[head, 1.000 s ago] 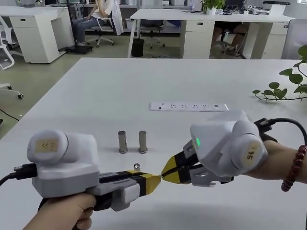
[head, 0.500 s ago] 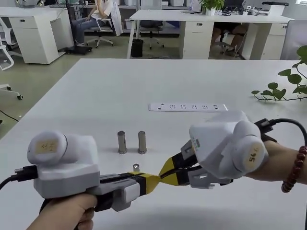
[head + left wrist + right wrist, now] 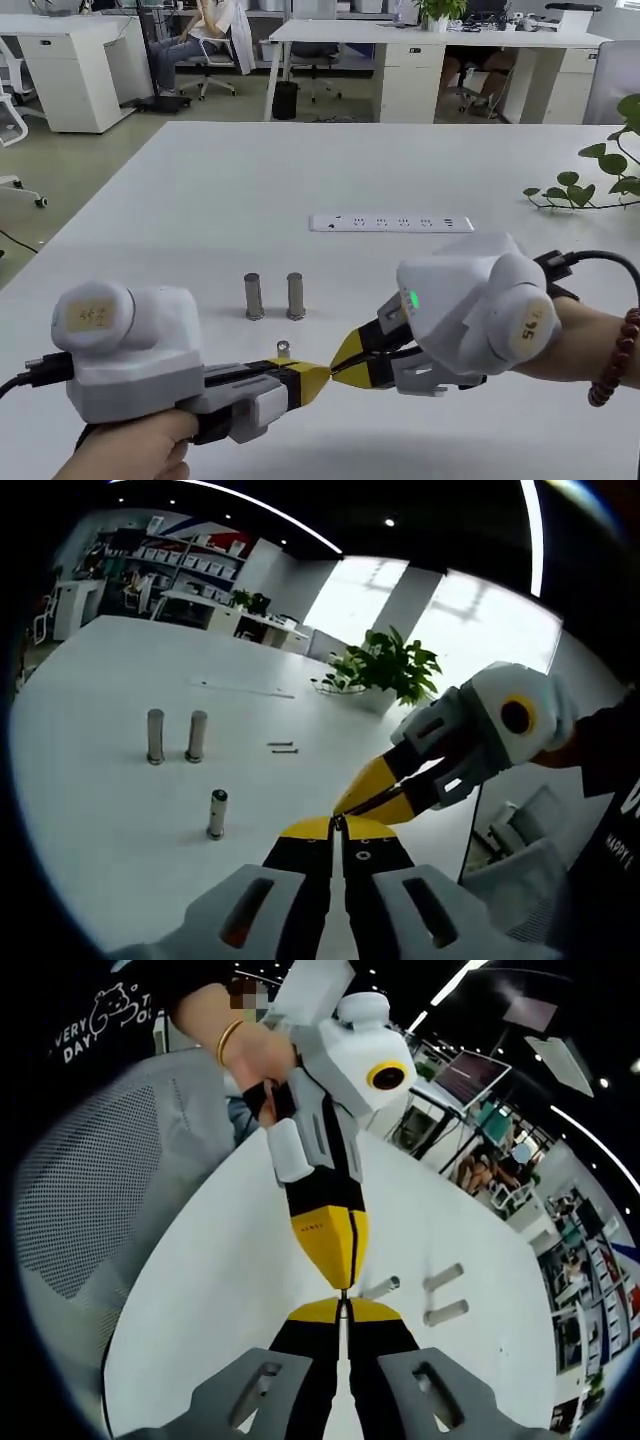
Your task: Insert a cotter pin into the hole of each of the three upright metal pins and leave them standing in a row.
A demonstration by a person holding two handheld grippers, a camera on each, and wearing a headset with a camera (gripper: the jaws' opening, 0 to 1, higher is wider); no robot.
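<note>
Two grey metal pins (image 3: pixel 254 296) (image 3: pixel 296 295) stand upright side by side on the white table (image 3: pixel 330 170). A third pin (image 3: pixel 284 349) stands nearer me, just behind the left gripper (image 3: pixel 318 376). The right gripper (image 3: pixel 345 366) meets it tip to tip above the table. In the left gripper view the left gripper (image 3: pixel 338 826) looks shut, and the right gripper (image 3: pixel 342 810) touches its tips. A thin dark cotter pin (image 3: pixel 343 1296) bridges the tips of both grippers. In the right gripper view the right gripper (image 3: pixel 342 1310) looks shut too. Two loose cotter pins (image 3: pixel 282 747) lie beyond the upright pins.
A white power strip (image 3: pixel 390 223) lies across the middle of the table. A leafy plant (image 3: pixel 590 185) trails over the right edge. Desks and office chairs stand beyond the far edge. A grey mesh chair (image 3: pixel 90 1210) stands at the near side.
The left gripper's body has dropped slightly toward me. The two sets of tips stay together, and the three pins have not moved.
</note>
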